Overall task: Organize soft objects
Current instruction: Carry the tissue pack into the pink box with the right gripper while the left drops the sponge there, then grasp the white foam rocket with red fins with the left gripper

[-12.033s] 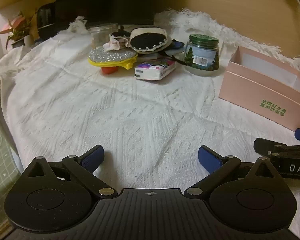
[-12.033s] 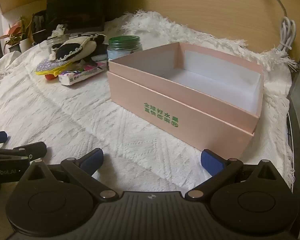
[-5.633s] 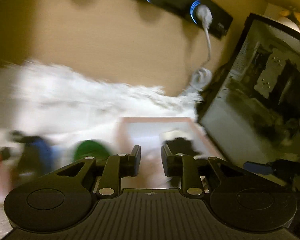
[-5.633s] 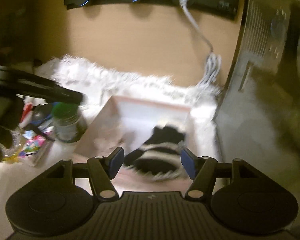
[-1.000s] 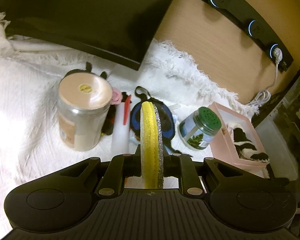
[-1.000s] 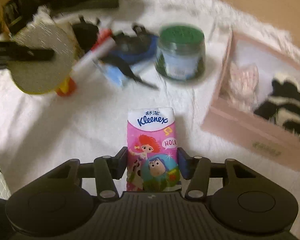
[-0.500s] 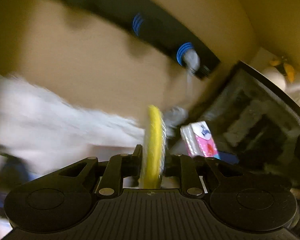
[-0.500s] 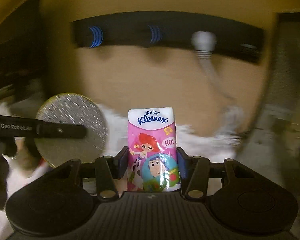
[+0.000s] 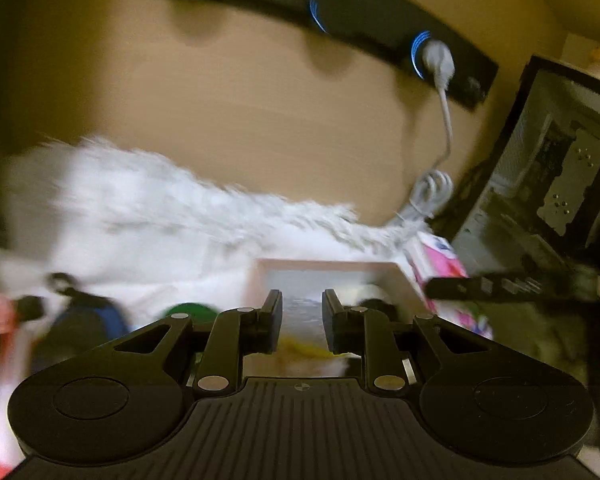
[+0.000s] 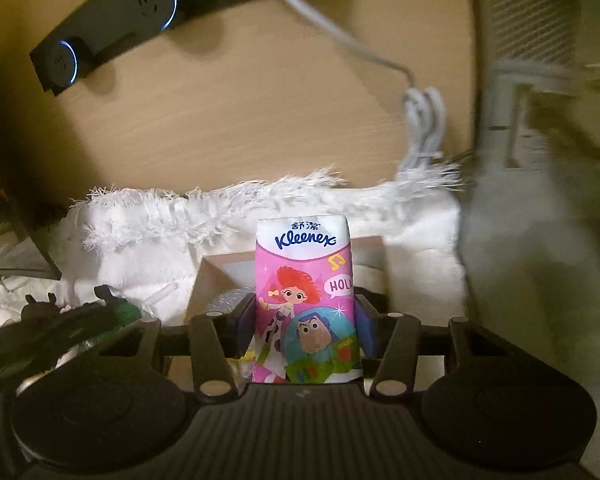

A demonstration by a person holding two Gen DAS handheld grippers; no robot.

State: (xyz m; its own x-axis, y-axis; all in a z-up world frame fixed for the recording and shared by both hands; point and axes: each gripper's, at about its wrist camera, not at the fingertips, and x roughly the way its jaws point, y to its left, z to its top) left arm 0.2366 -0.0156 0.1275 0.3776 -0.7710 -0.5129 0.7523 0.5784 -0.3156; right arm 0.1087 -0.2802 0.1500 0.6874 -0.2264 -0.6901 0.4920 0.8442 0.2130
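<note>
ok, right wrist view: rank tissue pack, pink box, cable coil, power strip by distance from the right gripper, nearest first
1. Tissue pack, clamped in the right gripper.
2. Pink box, just beyond, below.
3. Cable coil, farther back, right, by the wall.
4. Power strip, high on the wall, upper left.

A tan wooden wall panel (image 10: 260,112) is filling the background, lit by warm, dim yellowish light. A black power strip (image 10: 112,24) with glowing blue rings is running along it, and a grey plug and cable (image 9: 440,80) are hanging down from it into a coiled bundle. Below, a white fringed cloth (image 10: 148,232) is covering the table surface, while a dark computer case (image 9: 560,168) is standing at the right.
</note>
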